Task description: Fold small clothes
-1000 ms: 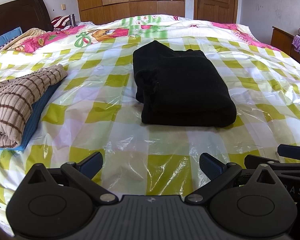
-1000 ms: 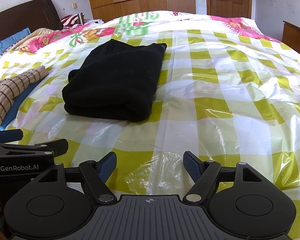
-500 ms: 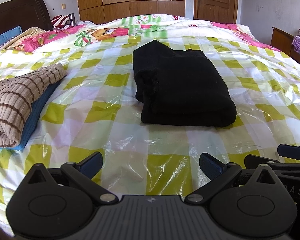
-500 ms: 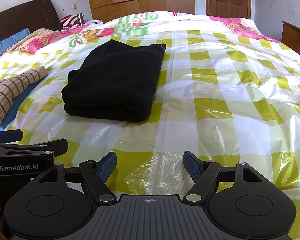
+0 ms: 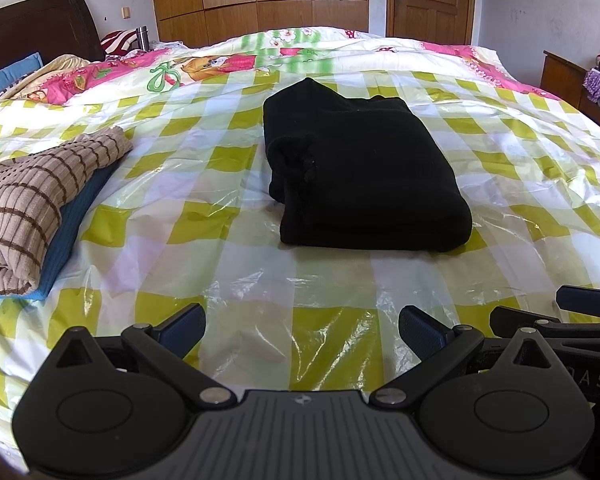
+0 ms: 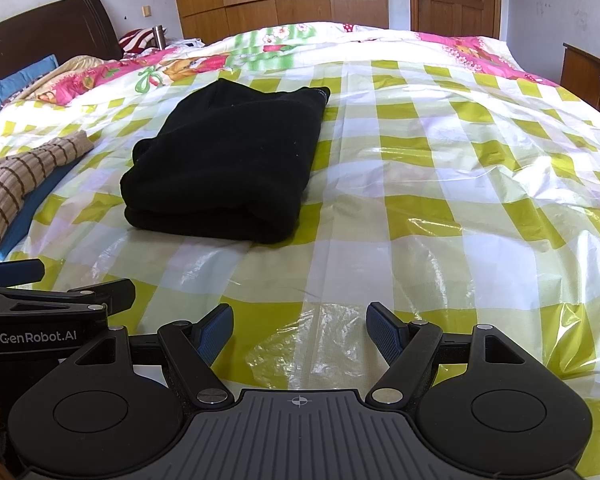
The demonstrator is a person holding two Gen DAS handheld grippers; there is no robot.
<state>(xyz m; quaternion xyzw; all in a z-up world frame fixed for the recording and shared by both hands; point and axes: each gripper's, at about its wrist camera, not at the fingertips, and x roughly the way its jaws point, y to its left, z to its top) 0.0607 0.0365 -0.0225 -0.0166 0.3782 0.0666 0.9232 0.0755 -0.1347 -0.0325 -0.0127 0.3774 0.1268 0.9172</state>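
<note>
A black garment [image 5: 360,168] lies folded into a thick rectangle in the middle of the bed; it also shows in the right wrist view [image 6: 228,168]. My left gripper [image 5: 302,330] is open and empty, low over the sheet in front of the garment. My right gripper [image 6: 300,334] is open and empty, in front of the garment and to its right. The left gripper's body [image 6: 40,312] shows at the left of the right wrist view. Part of the right gripper [image 5: 580,320] shows at the right of the left wrist view.
A yellow-and-white checked plastic sheet [image 5: 204,216] covers the bed. A folded brown striped garment [image 5: 28,200] lies on a blue one [image 5: 72,232] at the left. A dark headboard [image 5: 40,28] and pillows are at the far left, a wooden cabinet [image 5: 568,80] at the right.
</note>
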